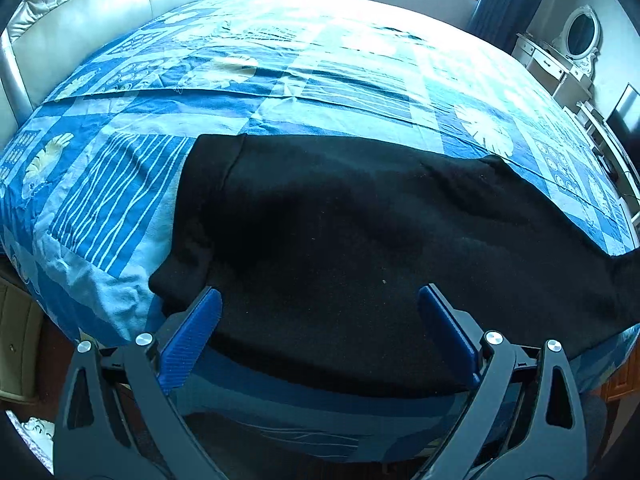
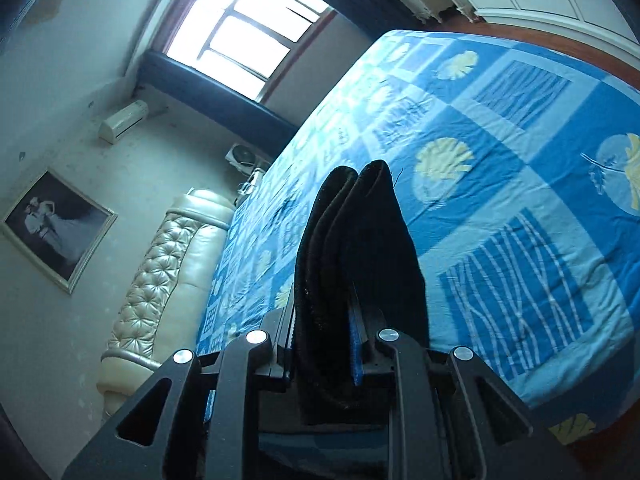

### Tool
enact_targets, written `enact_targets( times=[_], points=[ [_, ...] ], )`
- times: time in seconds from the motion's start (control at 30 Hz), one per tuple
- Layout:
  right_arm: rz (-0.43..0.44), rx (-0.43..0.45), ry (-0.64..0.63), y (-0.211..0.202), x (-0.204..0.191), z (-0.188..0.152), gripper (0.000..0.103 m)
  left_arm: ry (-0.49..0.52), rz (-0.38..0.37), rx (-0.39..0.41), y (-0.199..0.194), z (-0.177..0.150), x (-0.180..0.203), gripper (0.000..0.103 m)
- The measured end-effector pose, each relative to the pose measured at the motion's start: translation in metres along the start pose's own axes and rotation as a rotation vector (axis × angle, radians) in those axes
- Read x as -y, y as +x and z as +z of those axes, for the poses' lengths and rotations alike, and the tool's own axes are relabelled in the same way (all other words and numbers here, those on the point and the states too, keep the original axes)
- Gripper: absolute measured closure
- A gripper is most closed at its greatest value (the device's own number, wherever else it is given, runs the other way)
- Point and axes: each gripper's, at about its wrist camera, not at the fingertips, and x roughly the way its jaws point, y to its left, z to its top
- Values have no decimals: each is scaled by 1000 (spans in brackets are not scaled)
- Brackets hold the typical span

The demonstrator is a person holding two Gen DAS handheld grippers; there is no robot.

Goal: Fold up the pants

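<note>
Blue everywhere in here, with one big black blob in the middle

The pants (image 1: 360, 248) are plain black, no print at all, and the bedspread (image 1: 280, 80) under them is a blue and pale-blue patchwork: white wavy stripe panels lower left of the frame, cream leaf and shell prints dotted around. Headboard (image 1: 100, 12) upper left is shiny cream tufted leather. Both grippers, the left gripper (image 1: 320, 324) and the right gripper (image 2: 324, 320), are black frames with bright blue ribbed pads (image 1: 192, 340). Curtains (image 2: 224, 92) look dark navy, and the dresser (image 1: 556, 64) at upper right is white.

Open bedspread (image 1: 320, 60) beyond pants (image 1: 360, 240), headboard (image 1: 100, 12) bounding left
</note>
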Motion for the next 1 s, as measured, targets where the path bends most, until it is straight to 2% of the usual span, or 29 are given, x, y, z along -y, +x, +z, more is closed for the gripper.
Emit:
enact_targets(
  times=[0.2,0.4,0.5,0.7,1.0],
  points=[
    [35,-66,-106,55,-74,-25,82,51,24,48,-21,-9,-4,4],
    [-47,-161,-212,129,-115,-73,82,27,10,47,-25,-18,-12,4],
    [-117,-221,-267,167,-125,-103,82,25,18,46,-24,-21,-12,4],
    [-192,-322,-330,227,-132,-154,82,53,31,46,-25,-21,-6,4],
    [-274,-413,-382,272,-130,-211,82,81,30,65,-30,-23,4,4]
  ],
)
